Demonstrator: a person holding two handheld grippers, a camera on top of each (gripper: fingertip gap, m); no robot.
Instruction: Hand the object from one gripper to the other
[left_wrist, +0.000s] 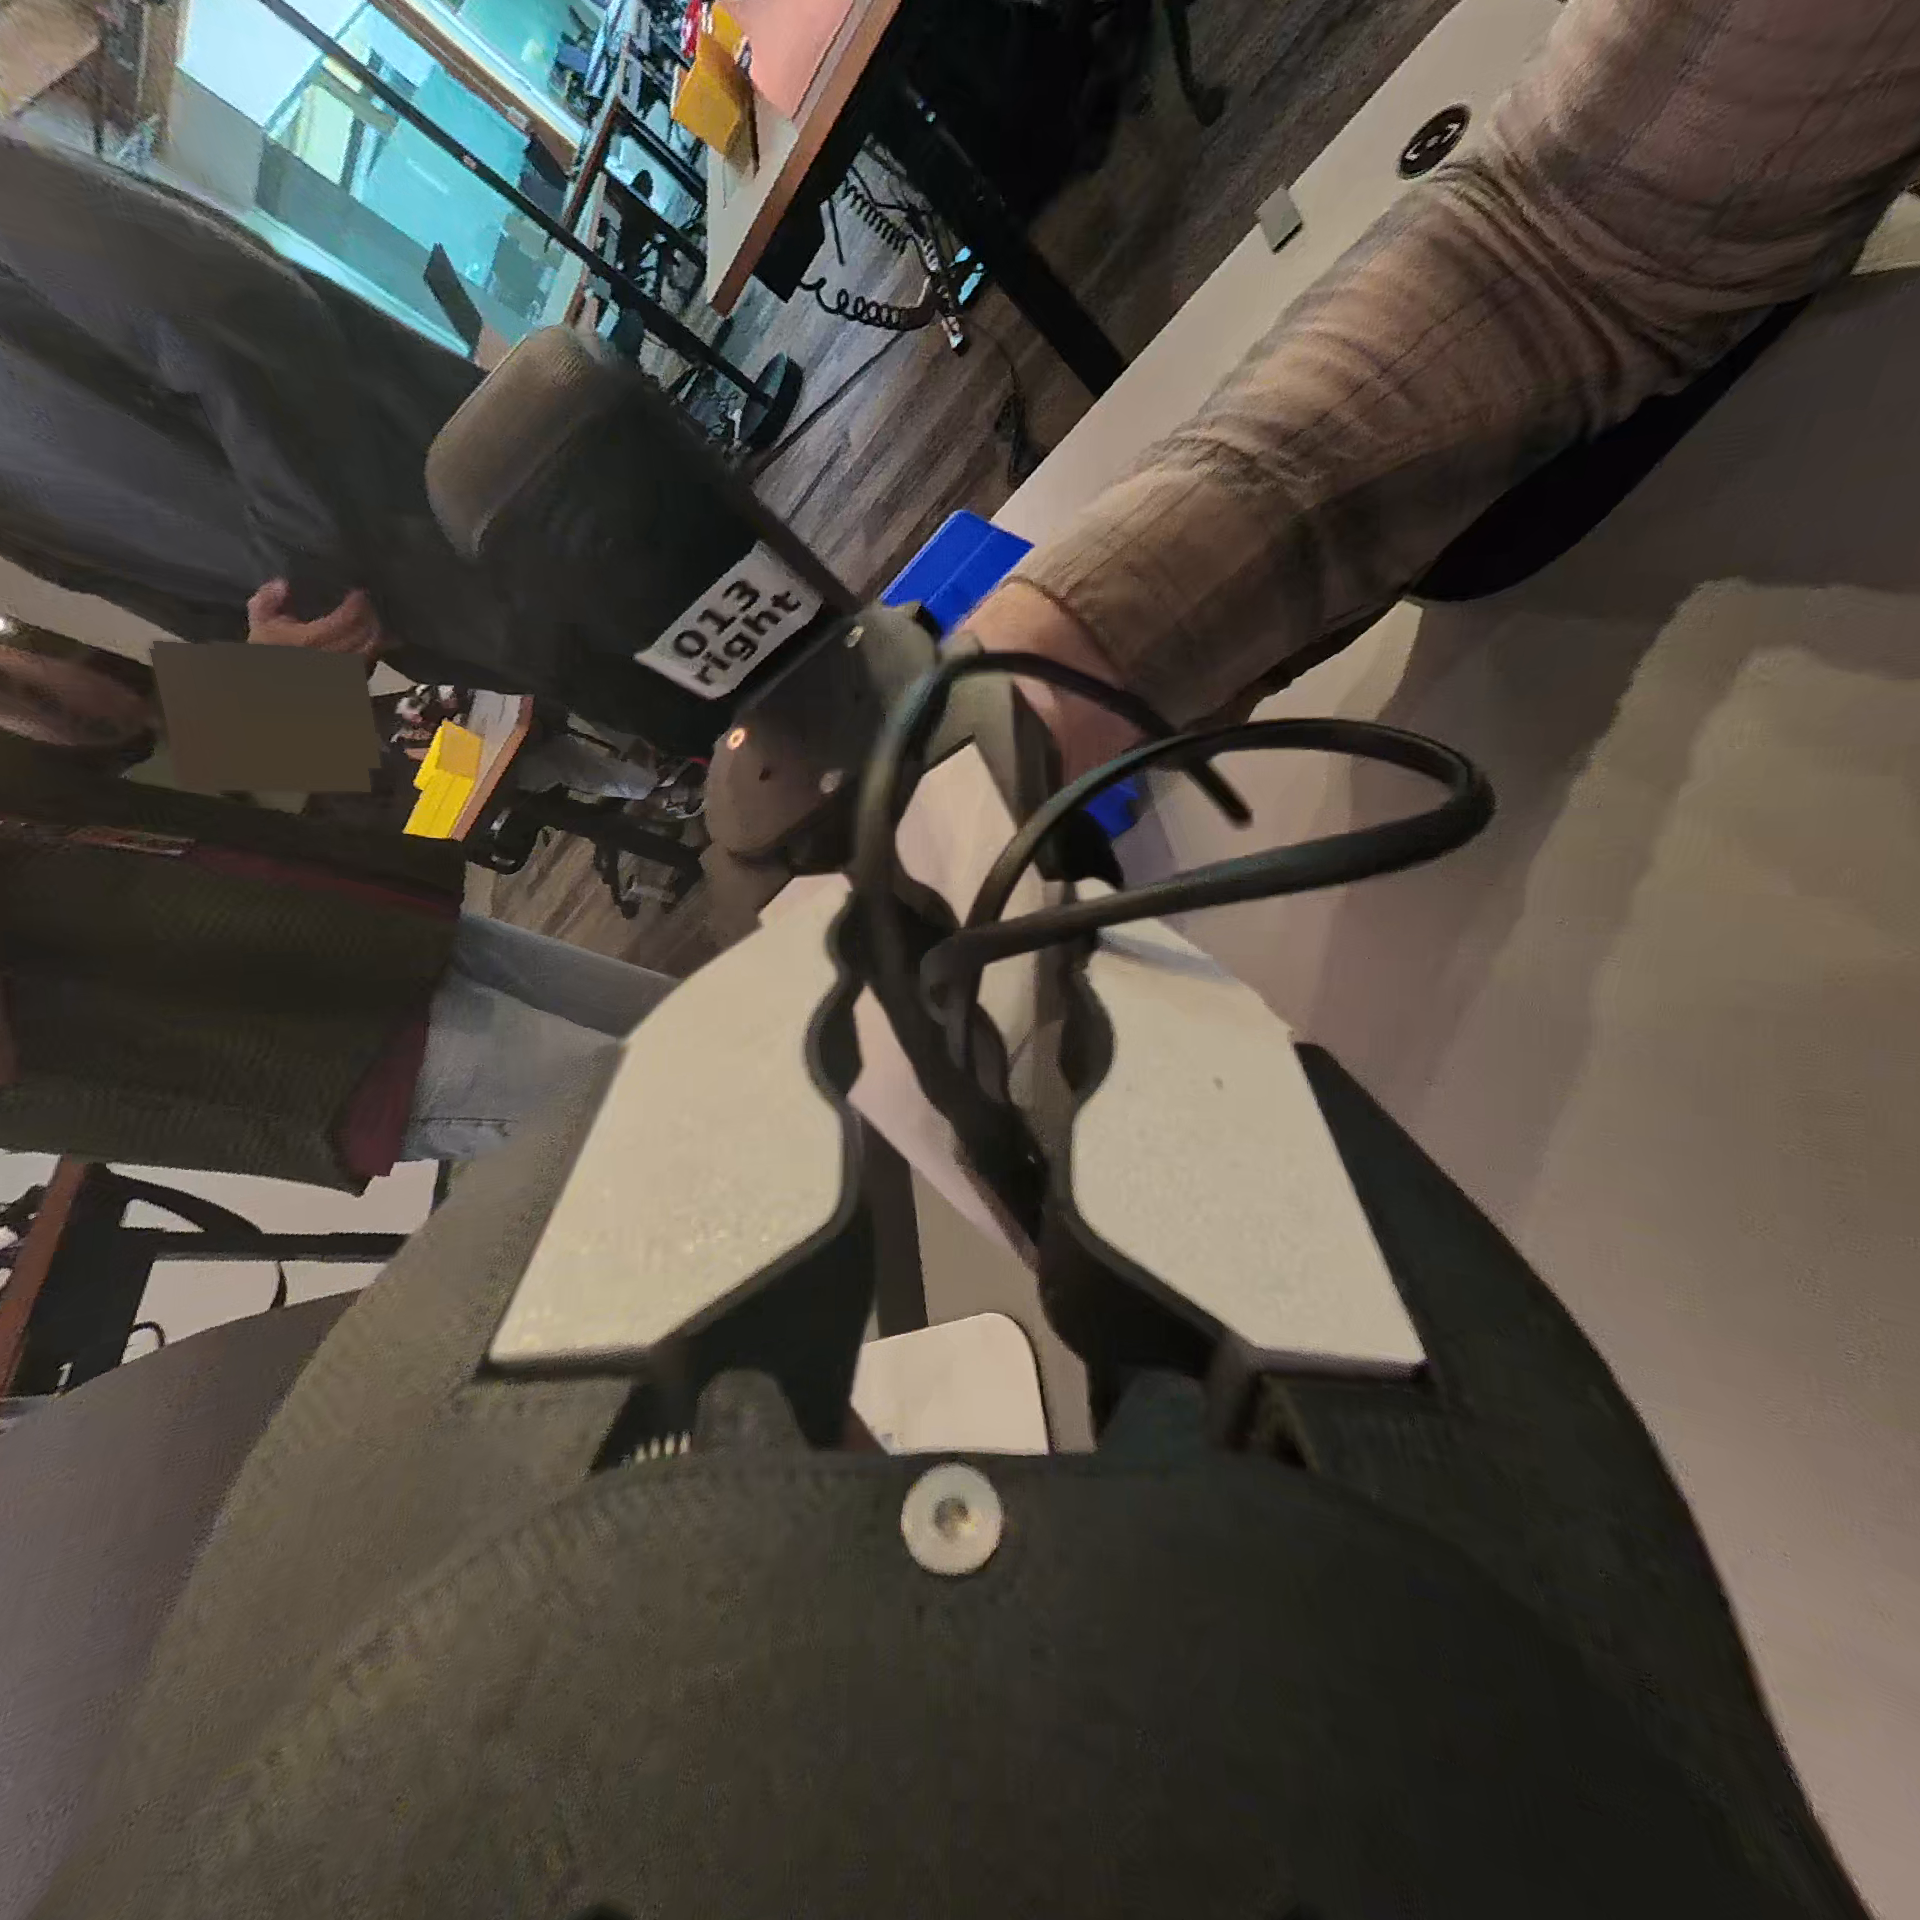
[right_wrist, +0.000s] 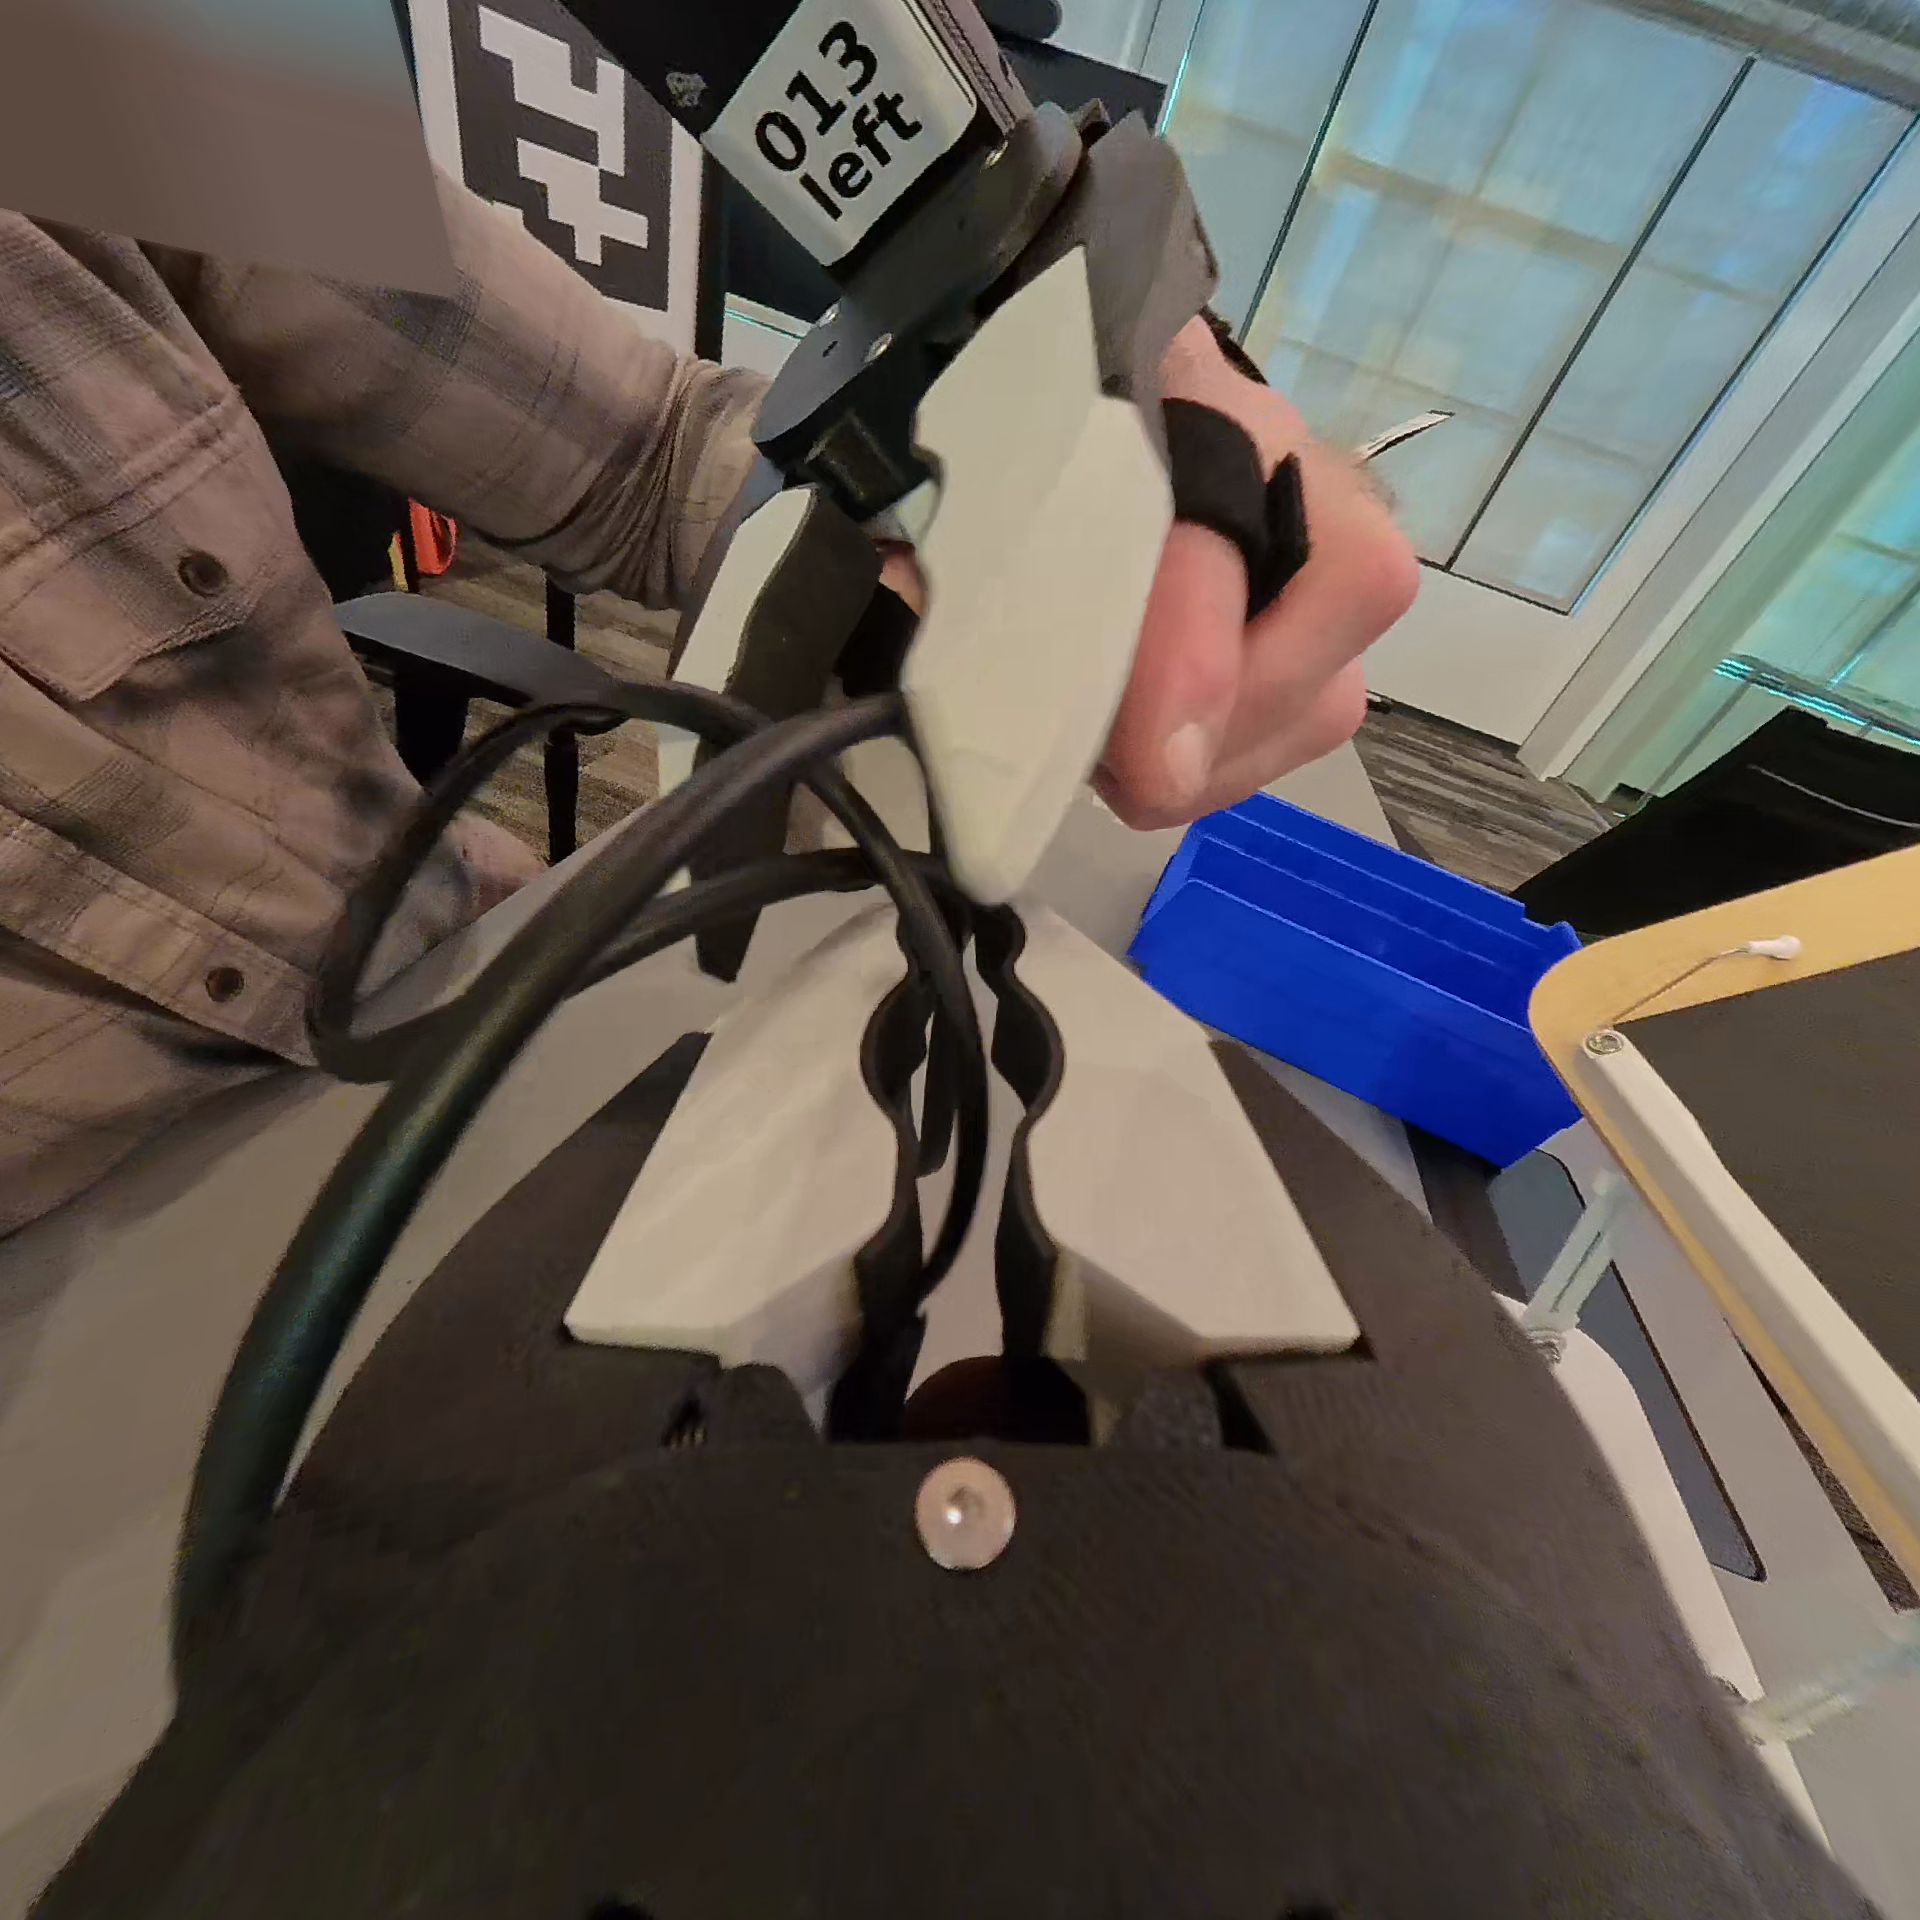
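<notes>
Both tongs (left_wrist: 961, 997) (right_wrist: 961, 1039) clamp the looped black cable (right_wrist: 457, 997) (blue bin (right_wrist: 1351, 1029) just beyond).

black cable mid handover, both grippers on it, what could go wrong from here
1. Both the left gripper and the right gripper seem closed on the black cable at nearly the same spot. Pulling apart before one opens could strain it or yank it free.
2. The fingertips sit very close together, so they may knock as one withdraws.
3. Loose loops hang beside the fingers and could snag on one.
</notes>
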